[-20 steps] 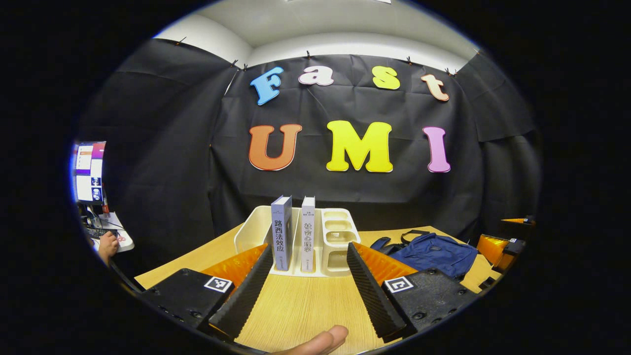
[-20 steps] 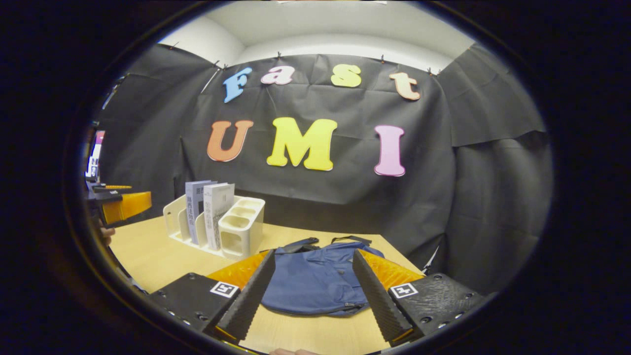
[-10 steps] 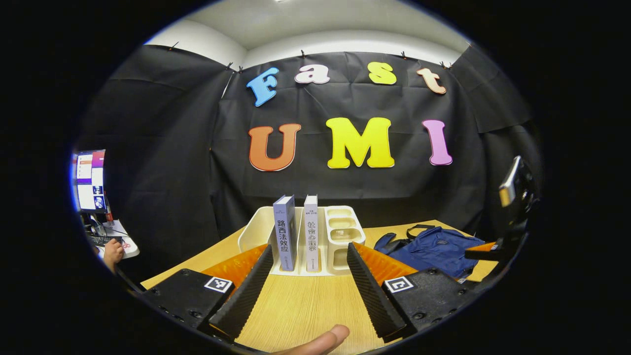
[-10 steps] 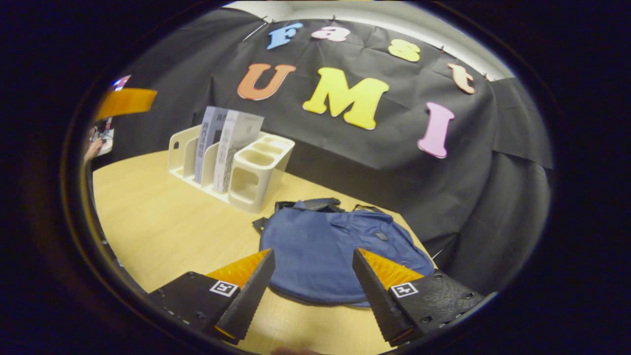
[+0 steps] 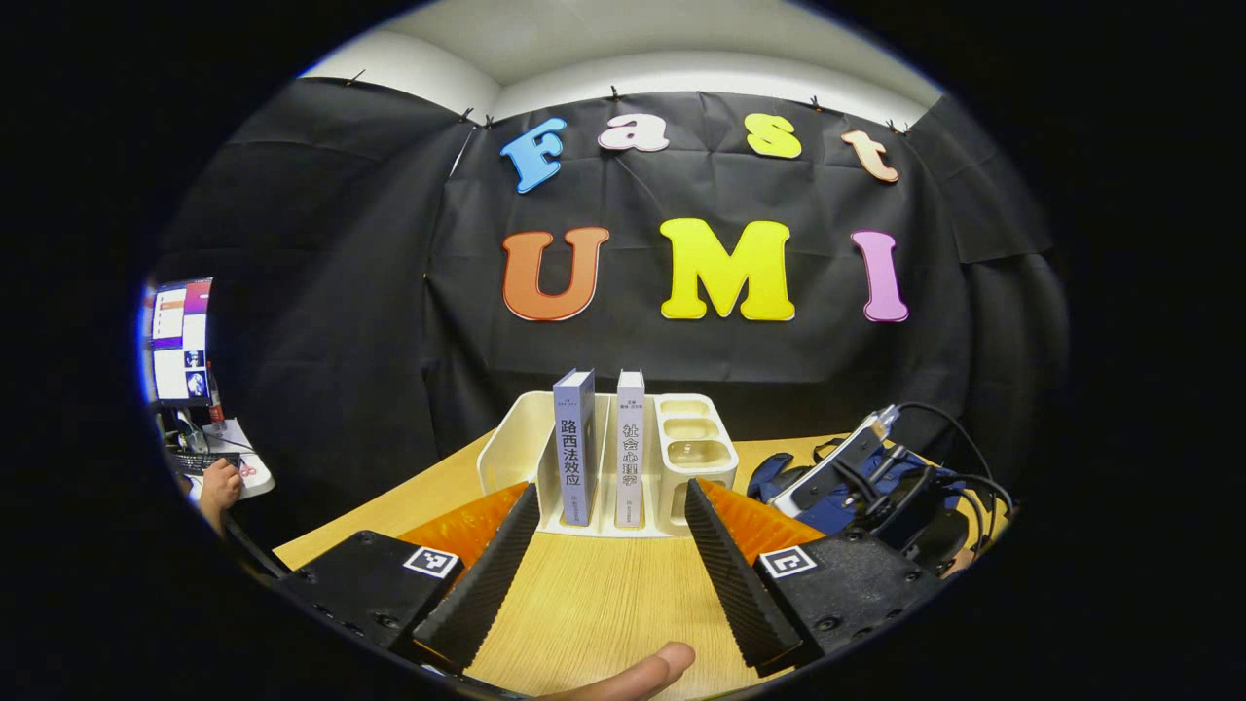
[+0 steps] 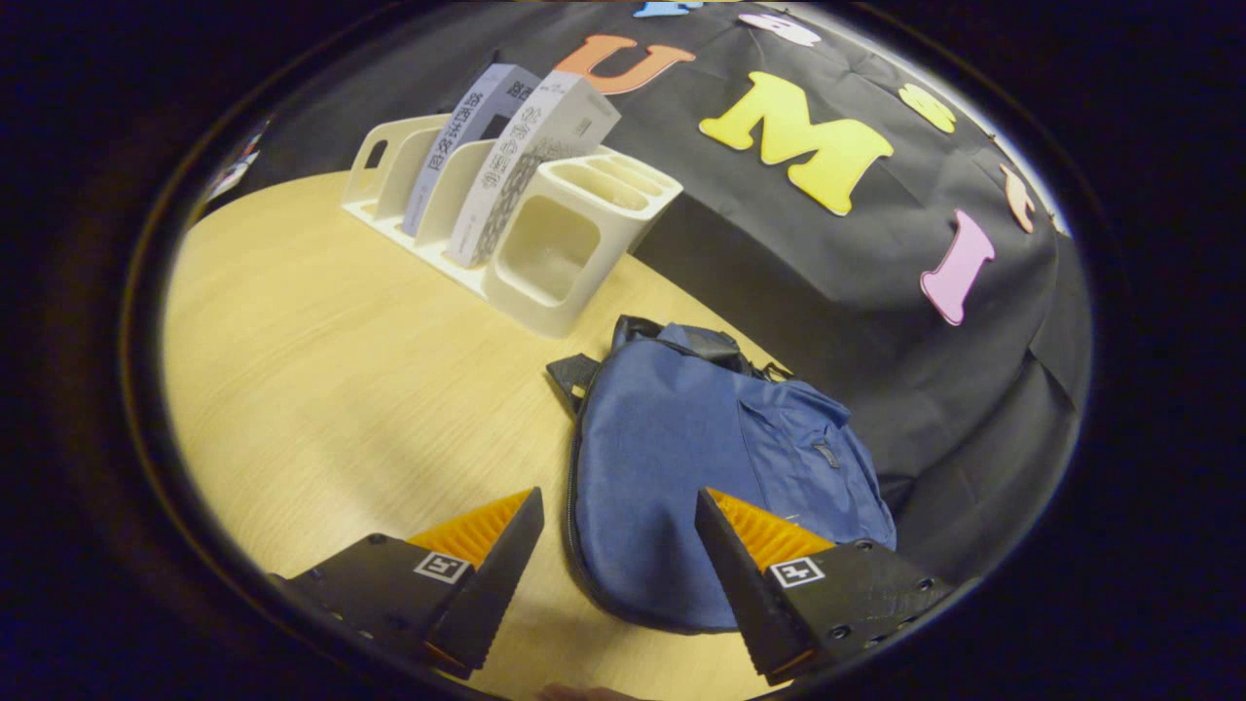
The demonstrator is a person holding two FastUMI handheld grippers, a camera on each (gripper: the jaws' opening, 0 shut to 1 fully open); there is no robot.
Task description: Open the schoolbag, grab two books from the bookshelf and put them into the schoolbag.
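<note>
Black cloth backs a pale wooden table (image 6: 321,360), on which a blue schoolbag (image 6: 701,467) lies flat and zipped, just beside a white bookshelf (image 6: 545,253) holding two upright books (image 5: 576,448). Soft, limp fabric is judged likely to bunch, so the zipper along its edge should be taken. The right gripper (image 6: 613,555) is held wide apart above the bag; the left gripper (image 5: 608,545) is spread wide, faced toward the stiff books.
</note>
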